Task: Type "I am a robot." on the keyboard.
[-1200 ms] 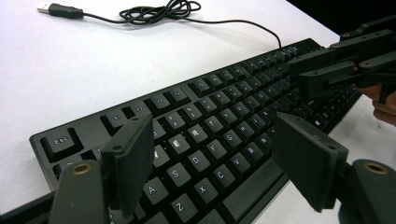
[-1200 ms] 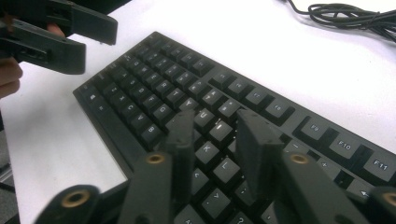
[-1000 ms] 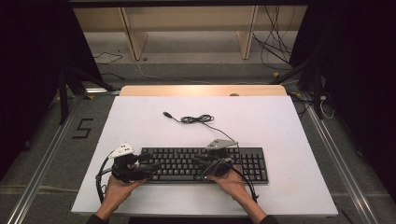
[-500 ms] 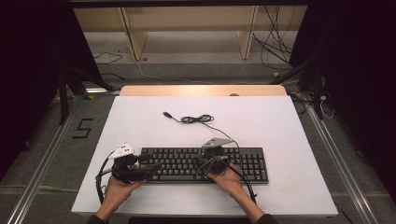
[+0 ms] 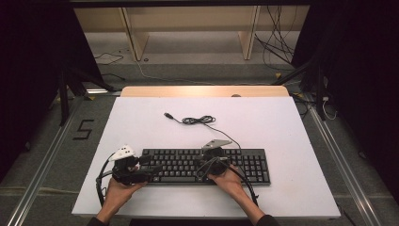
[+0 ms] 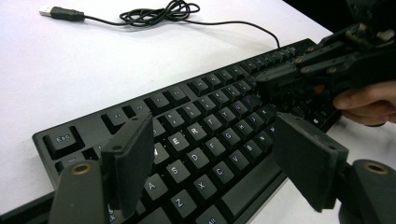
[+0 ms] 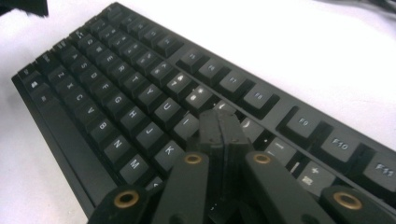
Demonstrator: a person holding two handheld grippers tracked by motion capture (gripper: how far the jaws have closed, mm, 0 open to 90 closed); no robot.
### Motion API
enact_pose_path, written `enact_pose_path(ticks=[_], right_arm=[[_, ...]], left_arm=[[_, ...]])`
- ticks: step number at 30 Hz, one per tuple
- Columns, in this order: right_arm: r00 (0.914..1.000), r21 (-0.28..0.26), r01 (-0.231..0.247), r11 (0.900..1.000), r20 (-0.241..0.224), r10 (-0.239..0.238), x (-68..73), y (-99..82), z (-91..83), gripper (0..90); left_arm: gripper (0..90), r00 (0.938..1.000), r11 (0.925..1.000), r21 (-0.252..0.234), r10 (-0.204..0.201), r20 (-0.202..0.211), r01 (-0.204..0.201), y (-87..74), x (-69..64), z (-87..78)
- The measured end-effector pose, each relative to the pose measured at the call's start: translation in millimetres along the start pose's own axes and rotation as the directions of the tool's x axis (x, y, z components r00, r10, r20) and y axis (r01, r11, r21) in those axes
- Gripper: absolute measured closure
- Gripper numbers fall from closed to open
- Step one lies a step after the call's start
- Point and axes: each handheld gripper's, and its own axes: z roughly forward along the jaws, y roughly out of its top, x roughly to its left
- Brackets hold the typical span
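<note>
A black keyboard lies across the near half of the white table. Its cable coils behind it and ends in a loose USB plug. My left gripper is open, with its jaws straddling the letter keys at the keyboard's left end and nothing gripped. My right gripper is shut with nothing between the jaws. Its joined tips rest low on the upper key rows of the keyboard, beside the I and K keys. The left gripper view also shows the right gripper over the middle keys.
Bare white tabletop surrounds the keyboard, with a wooden strip along the table's far edge. Beyond that are the floor, shelf legs and loose cables. Both hands come in from the near edge.
The right hand and its gripper have edged slightly to the left and a little farther over the keys. The left hand has stayed where it was.
</note>
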Motion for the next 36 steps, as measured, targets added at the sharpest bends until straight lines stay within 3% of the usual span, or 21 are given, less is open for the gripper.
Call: enact_pose_path(ticks=[4, 11, 14, 20, 24, 30, 36], right_arm=[[0.9999, 0.002, 0.015, 0.9999, 0.007, -0.015, 1.0, -0.3, 1.4, 90.0], [0.9999, -0.015, -0.009, 0.9998, -0.004, 0.009, 0.5, 0.3, -1.6, 89.6], [0.9995, -0.042, -0.027, 0.9988, -0.017, 0.026, 0.8, 1.7, -6.0, 84.0], [0.9978, -0.083, -0.032, 0.9961, -0.06, 0.027, 5.7, 2.7, -12.1, 59.5], [0.9967, -0.103, -0.027, 0.9943, -0.078, 0.019, 8.9, 3.5, -16.5, 49.3], [0.993, -0.122, -0.015, 0.9924, -0.118, 0.001, 15.9, 5.7, -21.4, 40.1], [0.9892, -0.124, 0.004, 0.9923, -0.145, -0.022, 24.5, 6.6, -19.8, 37.0]], left_arm=[[29.3, 1.0, 1.0, -0.004, -0.002, -0.003, 0.002, -0.2, 0.8, -1.3], [29.2, 1.0, 1.0, -0.009, 0.002, -0.005, -0.002, 0.0, 0.4, -2.1], [29.3, 1.0, 0.9999, -0.011, 0.002, -0.005, -0.002, -0.1, 0.6, -2.1], [29.2, 1.0, 0.9998, -0.022, 0.0, -0.008, 0.0, 0.1, 0.6, -3.3], [29.2, 0.9999, 0.9995, -0.03, -0.003, -0.011, 0.003, -0.1, 1.5, -3.9], [29.3, 0.9999, 0.9992, -0.039, -0.008, -0.013, 0.007, -0.1, 1.7, -4.9], [29.3, 0.9999, 0.9992, -0.04, -0.004, -0.012, 0.004, -1.1, 0.6, -6.2]])
